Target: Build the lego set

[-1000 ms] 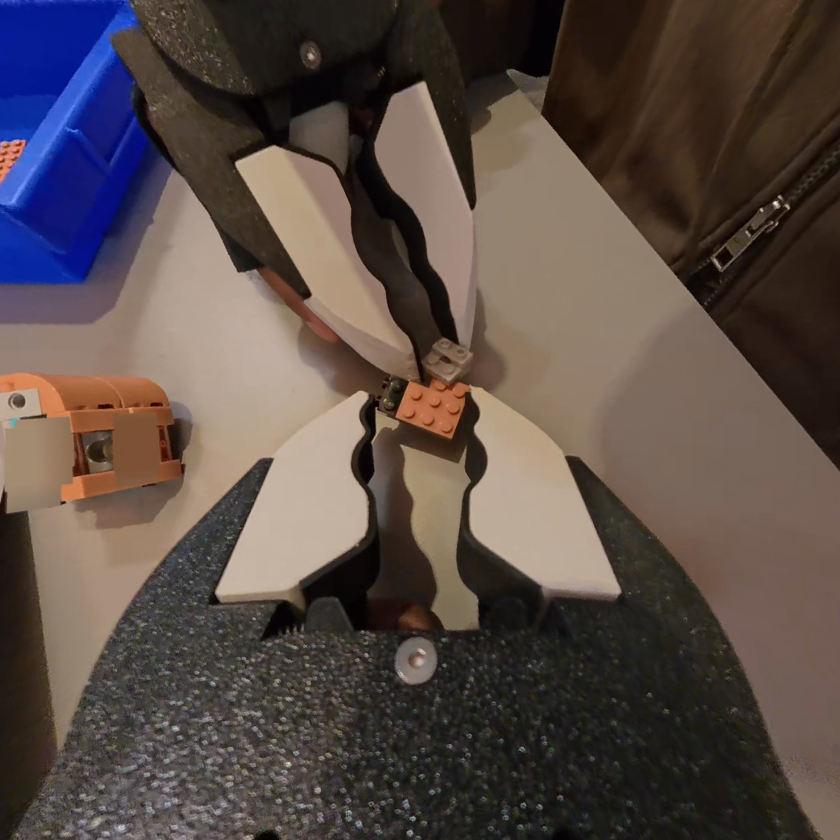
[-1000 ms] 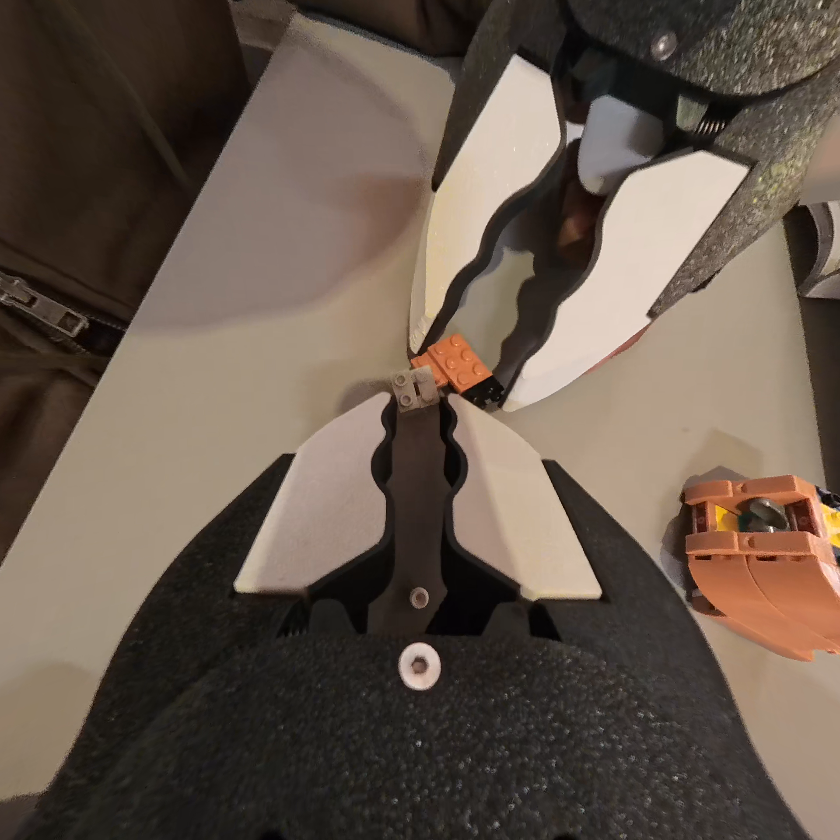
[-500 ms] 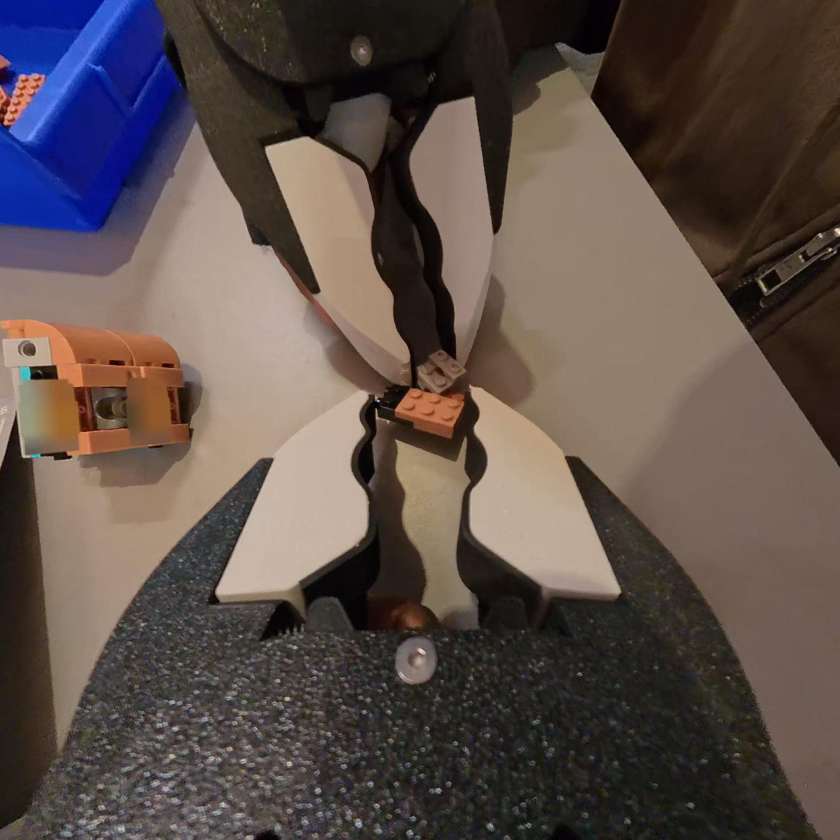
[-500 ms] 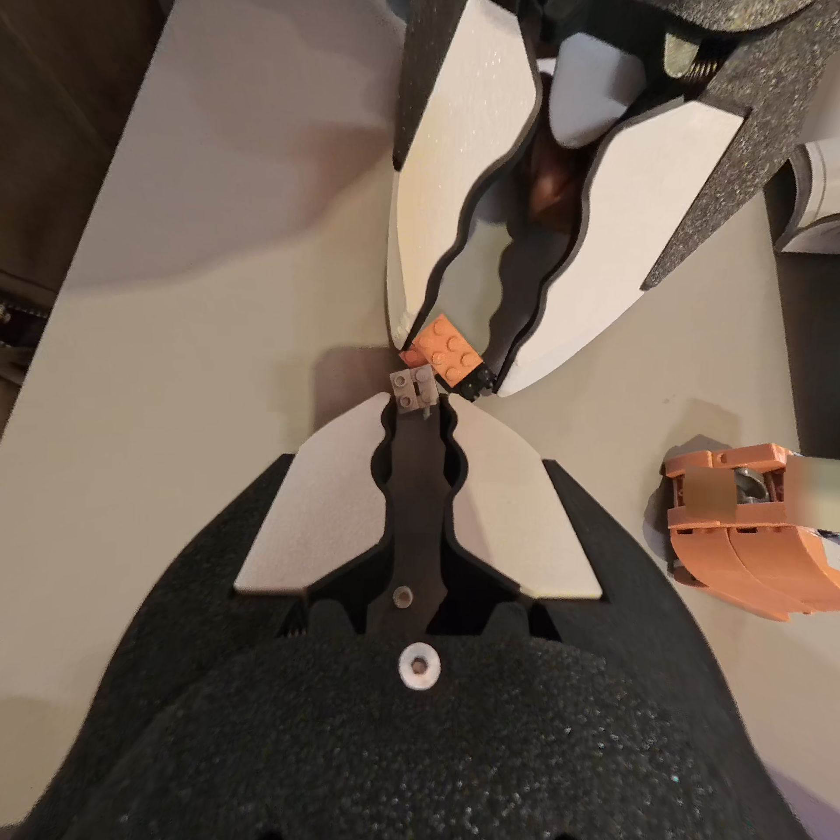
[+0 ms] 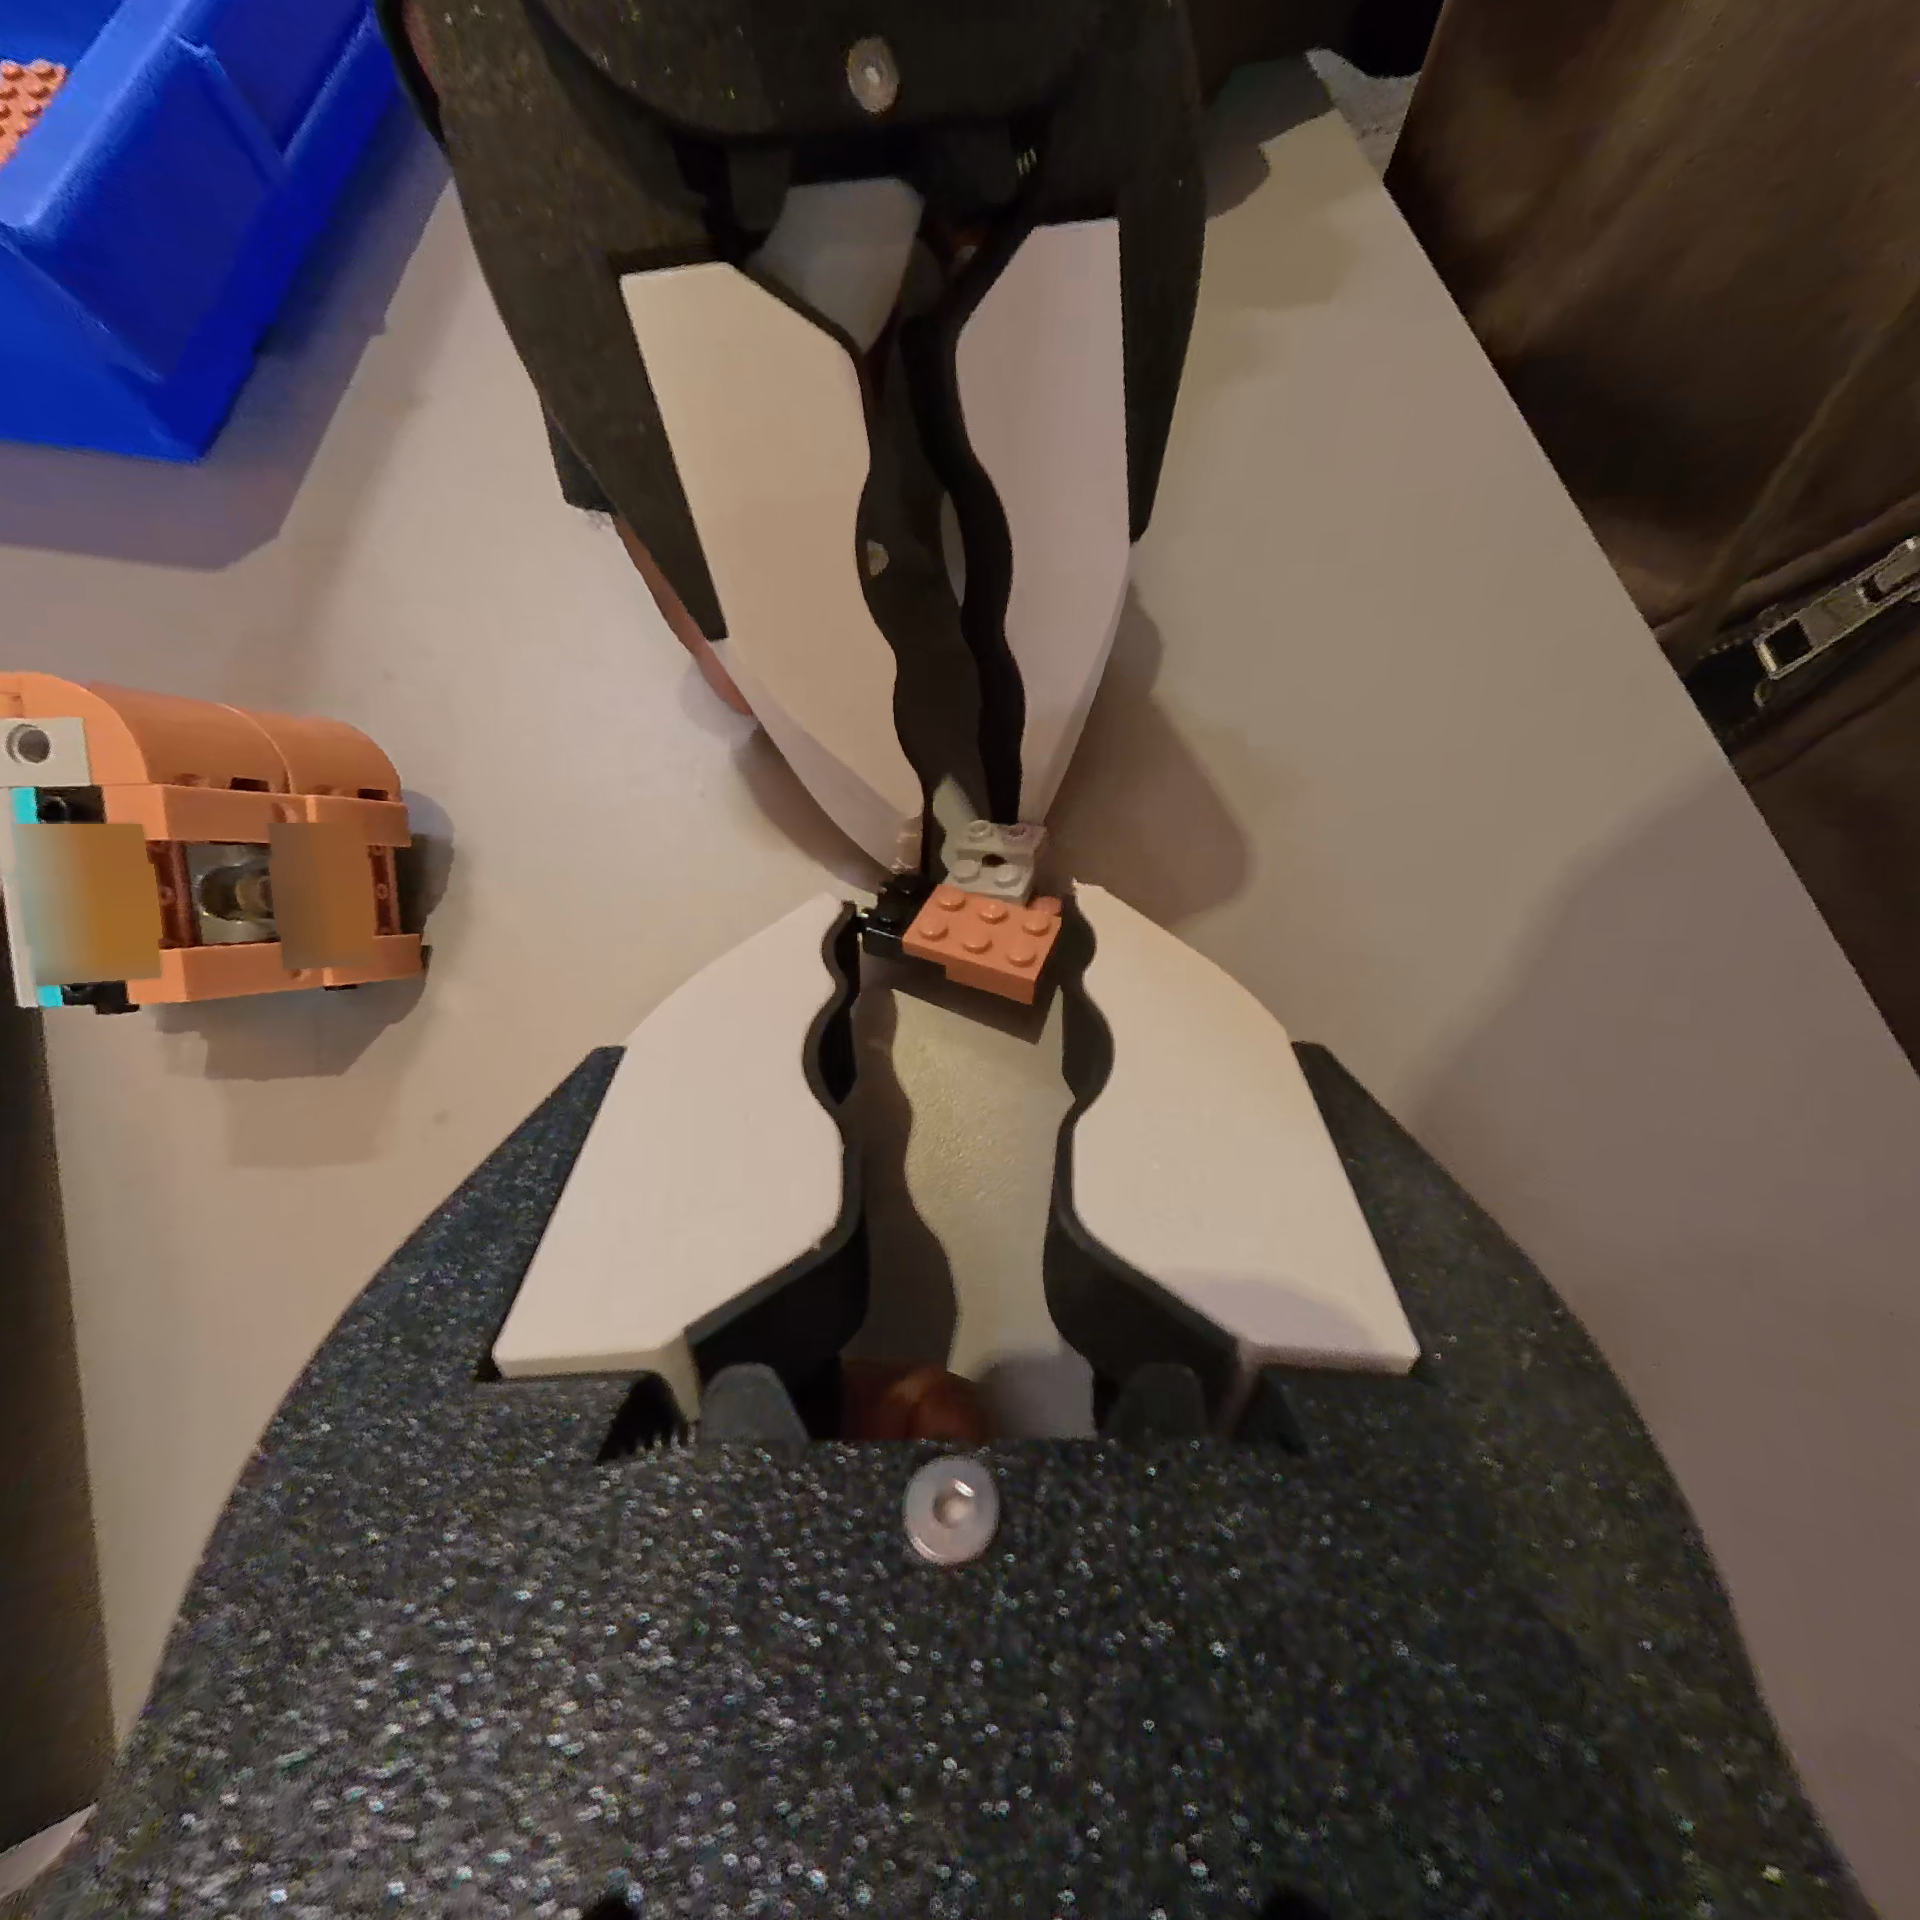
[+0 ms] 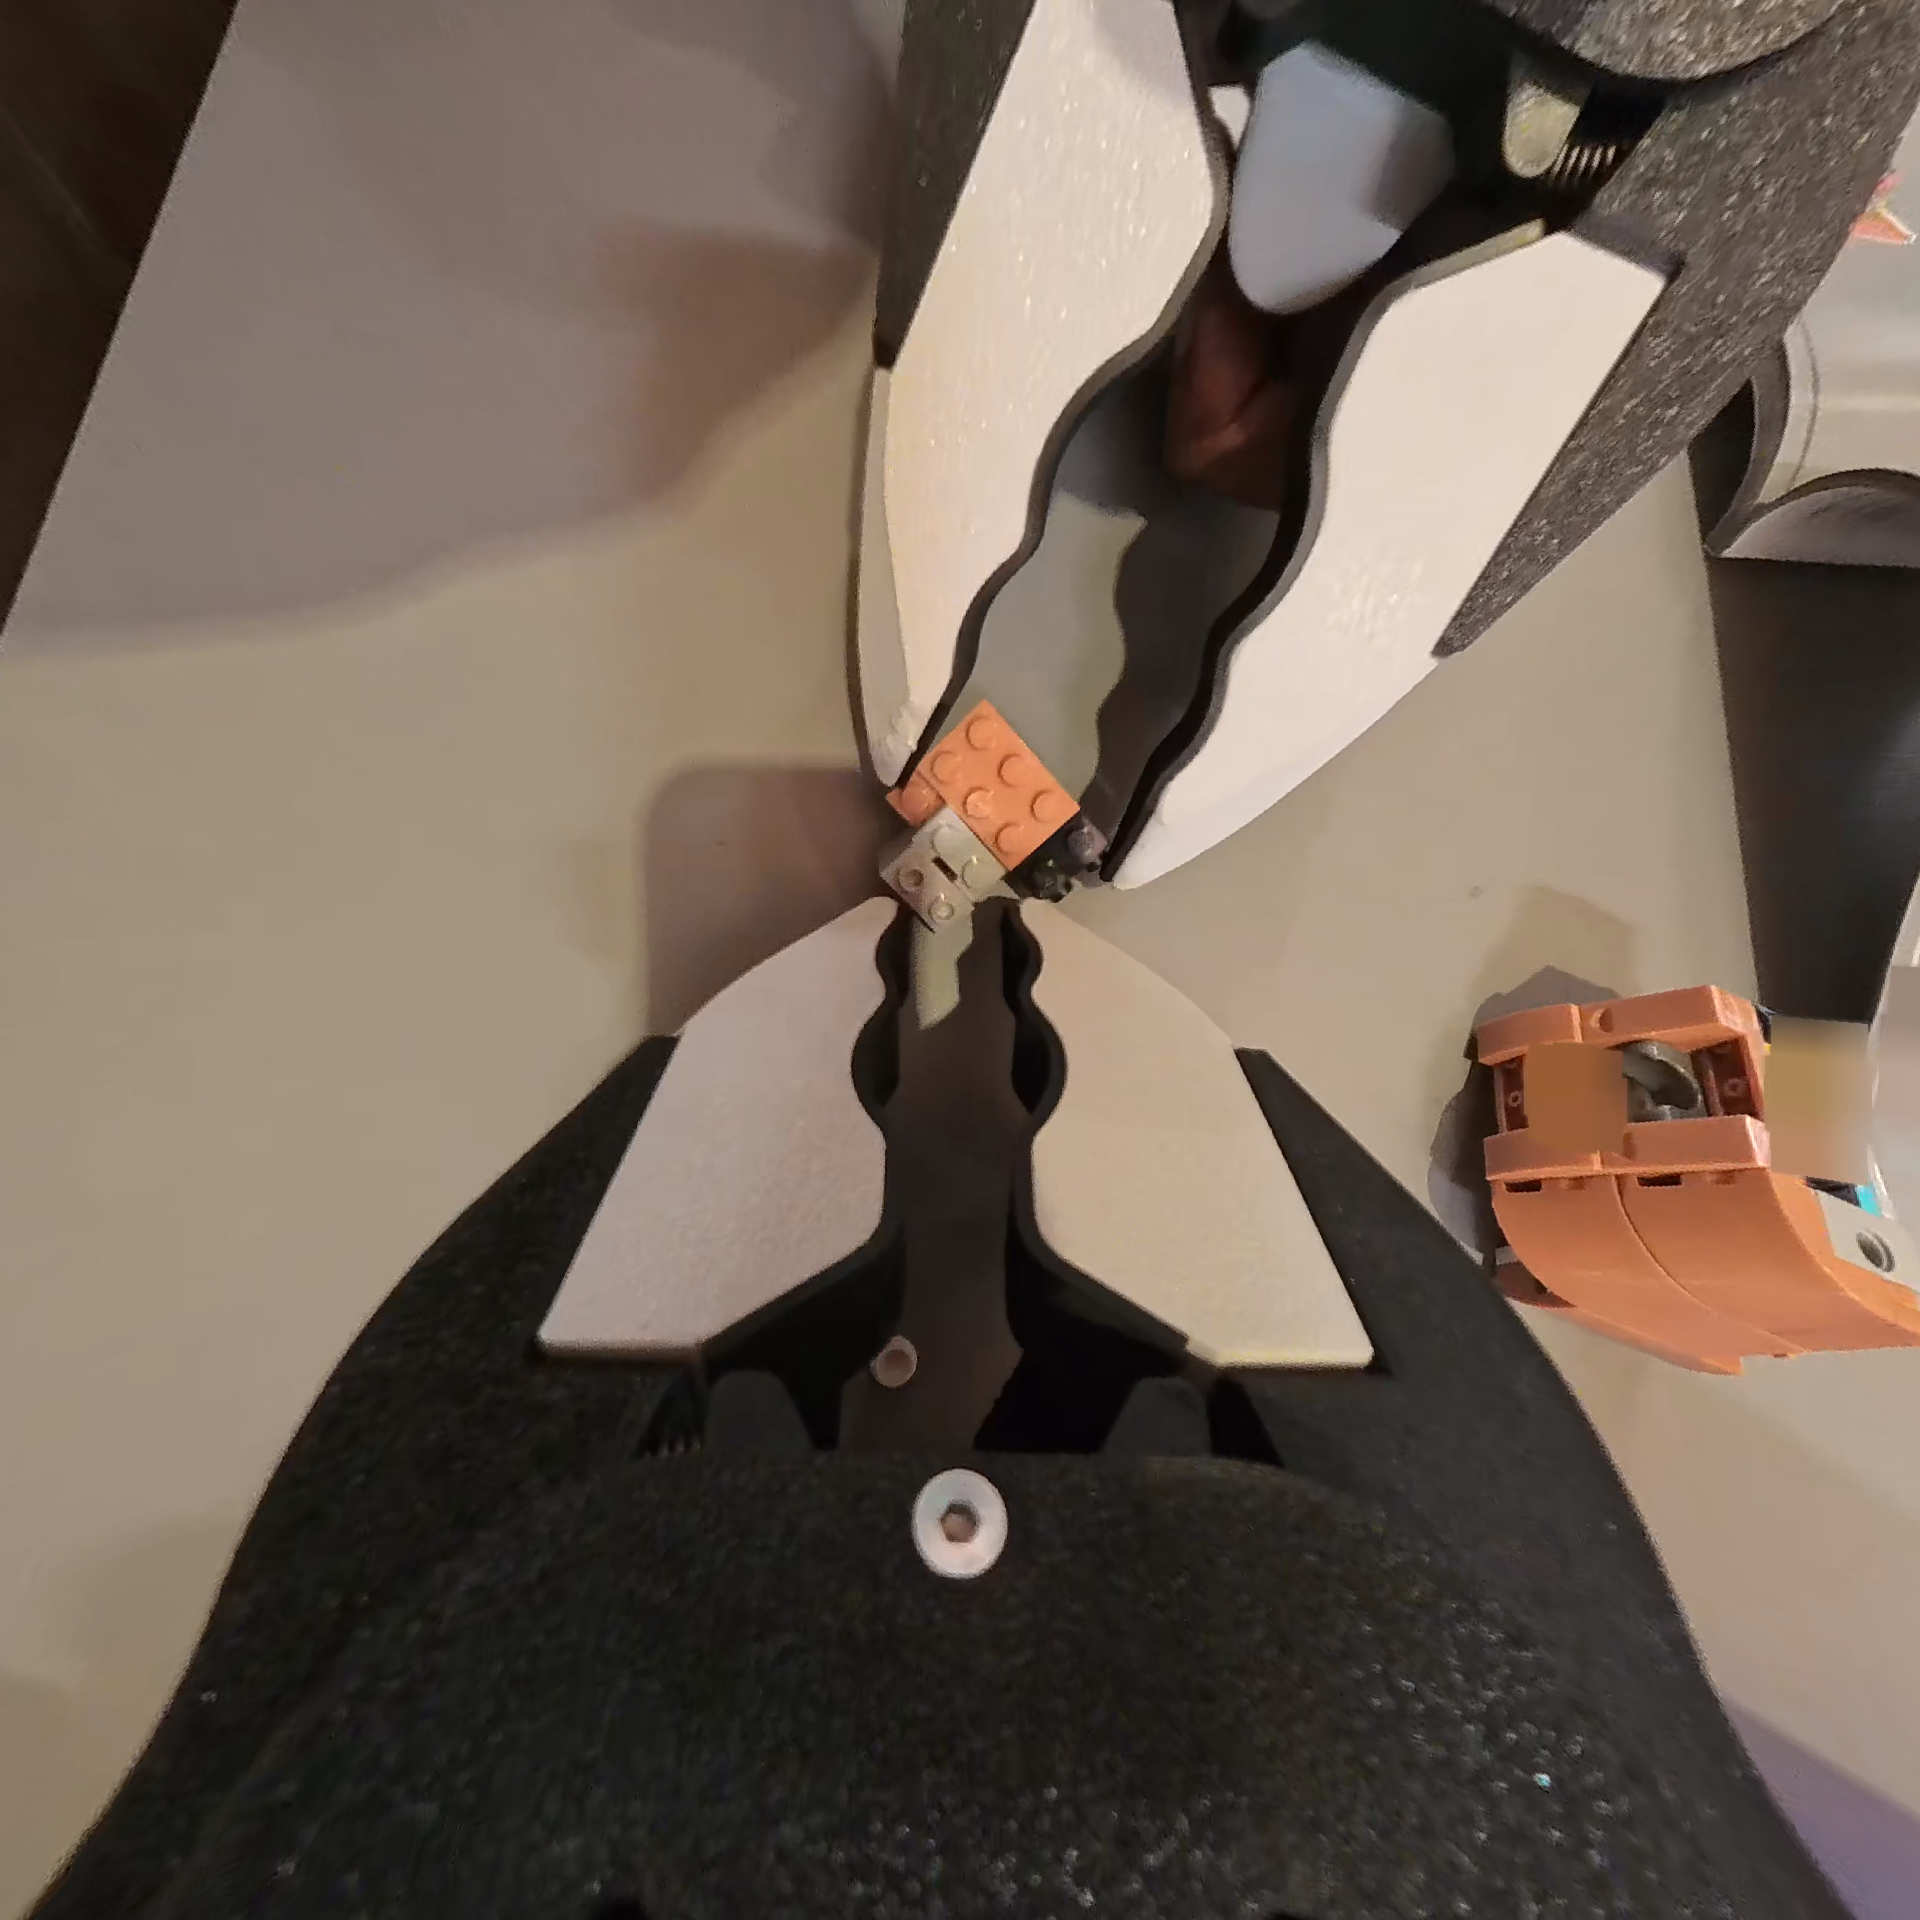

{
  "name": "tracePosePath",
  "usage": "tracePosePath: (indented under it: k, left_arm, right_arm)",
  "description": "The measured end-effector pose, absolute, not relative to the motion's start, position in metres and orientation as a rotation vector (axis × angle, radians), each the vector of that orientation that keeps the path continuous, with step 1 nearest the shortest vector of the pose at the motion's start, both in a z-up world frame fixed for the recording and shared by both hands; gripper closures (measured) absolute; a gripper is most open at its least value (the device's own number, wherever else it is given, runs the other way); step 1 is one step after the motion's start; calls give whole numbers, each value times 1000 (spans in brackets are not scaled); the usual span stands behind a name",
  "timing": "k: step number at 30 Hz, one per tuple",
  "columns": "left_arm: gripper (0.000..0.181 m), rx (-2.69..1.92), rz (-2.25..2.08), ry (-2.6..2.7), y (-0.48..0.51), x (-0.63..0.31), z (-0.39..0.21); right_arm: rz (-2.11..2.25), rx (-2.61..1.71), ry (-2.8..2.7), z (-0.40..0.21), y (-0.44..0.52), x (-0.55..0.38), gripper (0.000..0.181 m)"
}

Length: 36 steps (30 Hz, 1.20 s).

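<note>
**Two grippers pushed two small Lego bits together**

The left gripper point(image 5: 961, 935) was closed on an orange plate point(image 5: 985, 935) with a black bit under it. The right gripper point(image 6: 940, 909) was closed on a little grey piece point(image 6: 935, 868). The two grippers met tip to tip above the table point(image 5: 1351, 831).

To do this step well, I think the grey piece should sit flat and square on the plate's bumps. Then both grippers should push straight toward each other, slowly. A crooked push could make a piece twist or pop out, since each one was held only at the very tips.

The grey piece touched the edge of the orange plate, right between the two sets of tips. In the right wrist view it looked tilted, so it may not have clicked in fully. A bigger orange model point(image 5: 208, 852) sat on the table well off to the side, near a blue bin point(image 5: 156, 229).
</note>
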<state>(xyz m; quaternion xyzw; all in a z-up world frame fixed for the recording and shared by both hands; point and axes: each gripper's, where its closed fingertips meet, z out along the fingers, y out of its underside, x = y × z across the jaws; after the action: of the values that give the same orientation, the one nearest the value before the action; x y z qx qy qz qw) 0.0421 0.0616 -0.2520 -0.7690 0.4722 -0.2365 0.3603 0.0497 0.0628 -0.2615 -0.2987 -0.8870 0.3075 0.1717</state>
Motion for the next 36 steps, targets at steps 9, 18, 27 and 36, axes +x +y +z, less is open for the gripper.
tracePosePath:
  k: [9,18,27,36]
  left_arm:
    - [144,-2007,-622,1175,65,40,-252]
    - [144,-1967,-680,1118,66,38,-242]
    - [144,-1941,-736,1013,73,32,-231]
    - [144,-1848,-887,893,75,31,-210]
  right_arm:
    - [847,-832,-2498,-262,64,47,164]
    - [872,-863,-2440,-255,69,42,160]
    - [868,-828,-2344,-243,74,34,155]
    - [888,-713,-2211,-222,74,28,150]
